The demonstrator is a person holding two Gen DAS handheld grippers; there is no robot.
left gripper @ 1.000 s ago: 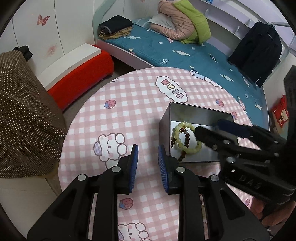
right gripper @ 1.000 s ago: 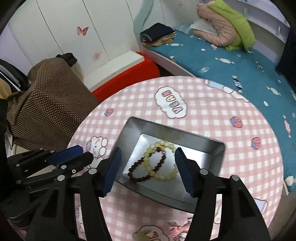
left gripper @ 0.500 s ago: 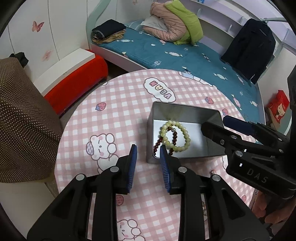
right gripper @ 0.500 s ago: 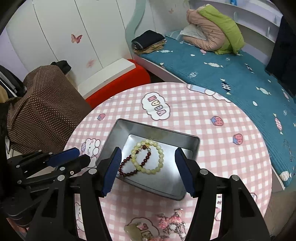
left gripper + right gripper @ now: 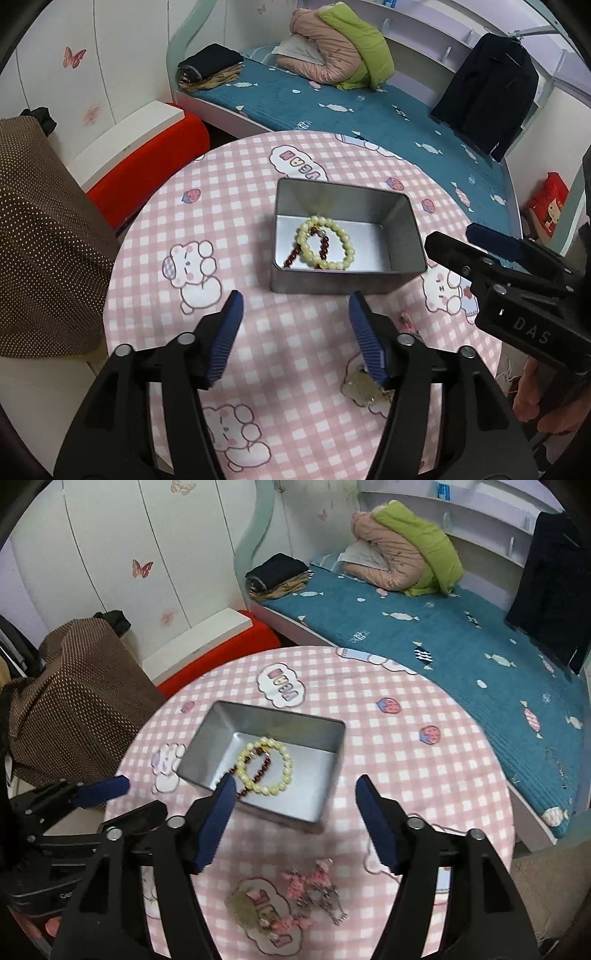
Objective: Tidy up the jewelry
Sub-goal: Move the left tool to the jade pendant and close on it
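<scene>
A silver tin (image 5: pixel 343 284) stands on the pink checked round table (image 5: pixel 295 350). In it lie a pale yellow bead bracelet (image 5: pixel 347 247) and, under it, a dark red bead bracelet (image 5: pixel 291 258). My left gripper (image 5: pixel 295 306) hovers just short of the tin's near wall, its jaws opening with nothing between them. In the right wrist view the tin (image 5: pixel 221 731) holds both the pale bracelet (image 5: pixel 284 771) and the red bracelet (image 5: pixel 258 768). My right gripper (image 5: pixel 295 781) hangs above the tin's near side, its jaws also opening and empty.
Loose pink charm pieces (image 5: pixel 314 882) and a pale greenish pendant (image 5: pixel 243 908) lie on the cloth near the table's front edge. A brown dotted cover (image 5: pixel 40 240) is left of the table, and a red bench (image 5: pixel 147 166) and a bed (image 5: pixel 332 103) lie beyond it.
Both grippers have drawn back and slightly up from the tin. The left jaws went from almost shut to wide, and the right jaws spread a little. The loose pieces at the front came into view.
</scene>
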